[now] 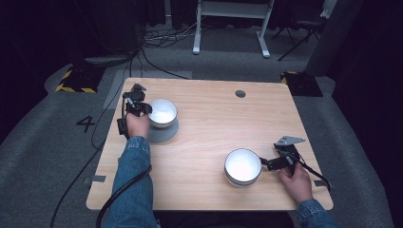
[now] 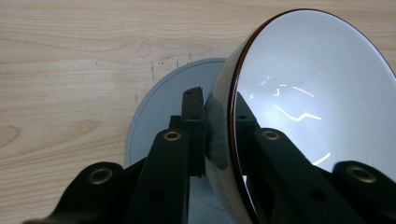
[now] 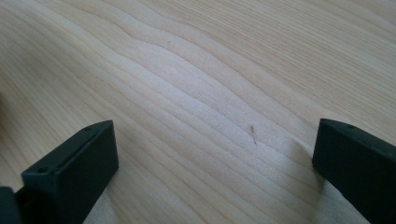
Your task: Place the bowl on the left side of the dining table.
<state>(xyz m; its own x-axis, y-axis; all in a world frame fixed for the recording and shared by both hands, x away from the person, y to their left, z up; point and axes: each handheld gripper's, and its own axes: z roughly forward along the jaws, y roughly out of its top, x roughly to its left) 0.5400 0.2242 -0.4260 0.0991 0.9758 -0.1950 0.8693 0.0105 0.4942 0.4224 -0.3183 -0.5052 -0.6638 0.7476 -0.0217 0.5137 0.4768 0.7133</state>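
A bowl (image 1: 163,112), white inside and dark outside with a brown rim, hangs tilted over a round grey plate (image 1: 164,134) at the table's left. My left gripper (image 1: 145,109) is shut on its rim. In the left gripper view one jaw lies outside the bowl (image 2: 308,93) and one inside, with the left gripper (image 2: 219,112) above the grey plate (image 2: 159,112). A second white bowl (image 1: 243,166) stands near the front right. My right gripper (image 1: 264,162) is just right of it, low over the wood. The right gripper (image 3: 212,154) has its jaws wide open over bare tabletop.
The wooden table (image 1: 209,118) has a round cable hole (image 1: 240,93) near its far edge. Cables trail from both grippers off the front and sides. Beyond the table, the carpet holds cables, yellow-and-black marked bases (image 1: 76,80) and a white desk frame (image 1: 230,23).
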